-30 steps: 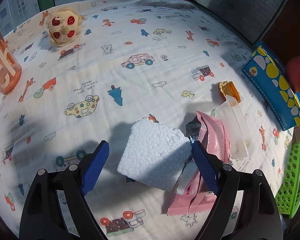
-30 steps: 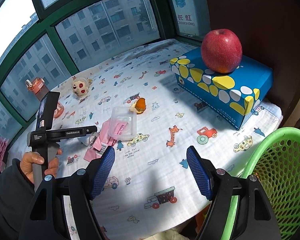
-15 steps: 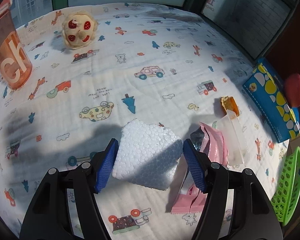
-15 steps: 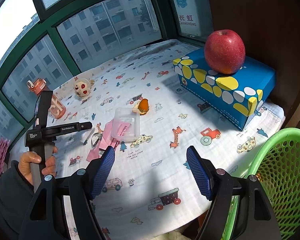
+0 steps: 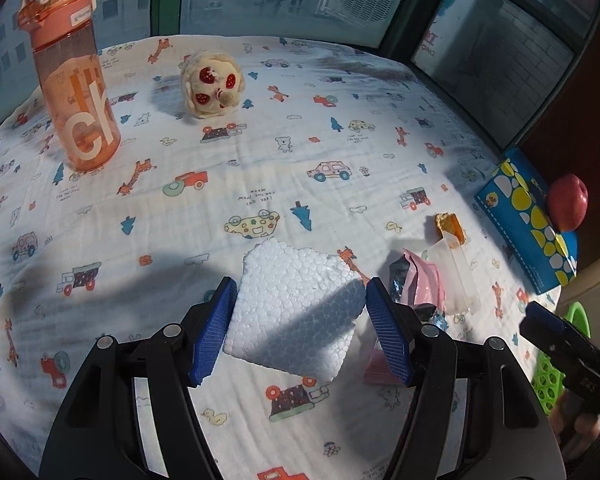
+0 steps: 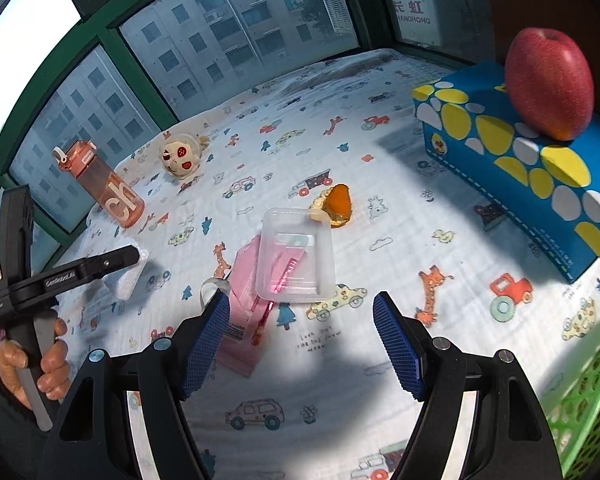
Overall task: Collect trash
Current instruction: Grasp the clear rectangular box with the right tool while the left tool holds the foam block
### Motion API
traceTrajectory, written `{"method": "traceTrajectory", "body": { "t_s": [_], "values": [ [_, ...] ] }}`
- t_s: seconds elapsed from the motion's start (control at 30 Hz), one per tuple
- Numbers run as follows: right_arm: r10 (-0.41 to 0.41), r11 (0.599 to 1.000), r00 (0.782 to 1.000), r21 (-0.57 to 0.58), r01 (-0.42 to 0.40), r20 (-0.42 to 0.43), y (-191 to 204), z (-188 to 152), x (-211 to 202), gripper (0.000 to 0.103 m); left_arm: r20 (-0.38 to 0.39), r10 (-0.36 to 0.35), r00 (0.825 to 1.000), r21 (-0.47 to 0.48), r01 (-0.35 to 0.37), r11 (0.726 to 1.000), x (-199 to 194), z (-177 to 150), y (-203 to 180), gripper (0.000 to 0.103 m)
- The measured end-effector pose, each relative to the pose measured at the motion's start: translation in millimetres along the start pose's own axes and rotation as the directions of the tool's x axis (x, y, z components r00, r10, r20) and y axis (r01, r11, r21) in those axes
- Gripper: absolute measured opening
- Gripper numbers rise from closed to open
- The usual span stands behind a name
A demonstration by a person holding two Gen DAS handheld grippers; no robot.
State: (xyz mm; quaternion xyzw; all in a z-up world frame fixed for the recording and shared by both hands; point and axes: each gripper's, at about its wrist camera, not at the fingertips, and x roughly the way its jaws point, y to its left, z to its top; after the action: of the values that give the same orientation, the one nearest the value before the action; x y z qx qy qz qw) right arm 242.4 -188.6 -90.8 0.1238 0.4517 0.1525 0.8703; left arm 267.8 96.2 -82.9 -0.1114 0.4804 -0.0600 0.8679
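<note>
Foam block (image 5: 296,304) sits clamped between the pads of the left hand-held gripper (image 5: 298,320). Ahead of the right hand-held gripper (image 6: 302,338), jaws apart and empty, pink wrappers (image 6: 246,280), clear tray (image 6: 296,256) and orange peel (image 6: 336,204) await collecting; green basket (image 6: 580,408) waits at its right.

Green basket (image 6: 584,416) cut off by frame edge on my right wrist view; only sliver (image 5: 556,364) shows on left view, behind my right gripper (image 5: 560,344). Foam block (image 6: 126,276) mostly hidden behind my left gripper (image 6: 100,264). Pink wrappers (image 6: 242,312) partly under clear tray (image 6: 296,258). Small print on cloth (image 6: 380,360) unreadable.
</note>
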Motion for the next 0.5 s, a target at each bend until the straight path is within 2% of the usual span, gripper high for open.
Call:
{"method": "traceTrajectory", "body": {
  "t_s": [0.23,0.5],
  "values": [
    [0.039,0.999,0.998,0.018,-0.039,-0.042,-5,13,40,0.071,0.019,-0.011,1.0,-0.015,0.011,1.0,-16,-8,12,0.065],
    [0.029,0.999,0.996,0.029,-0.026,-0.089,-9,20,72,0.071,0.022,-0.026,0.999,-0.009,0.026,1.0,-22,-13,12,0.065]
  ]
}}
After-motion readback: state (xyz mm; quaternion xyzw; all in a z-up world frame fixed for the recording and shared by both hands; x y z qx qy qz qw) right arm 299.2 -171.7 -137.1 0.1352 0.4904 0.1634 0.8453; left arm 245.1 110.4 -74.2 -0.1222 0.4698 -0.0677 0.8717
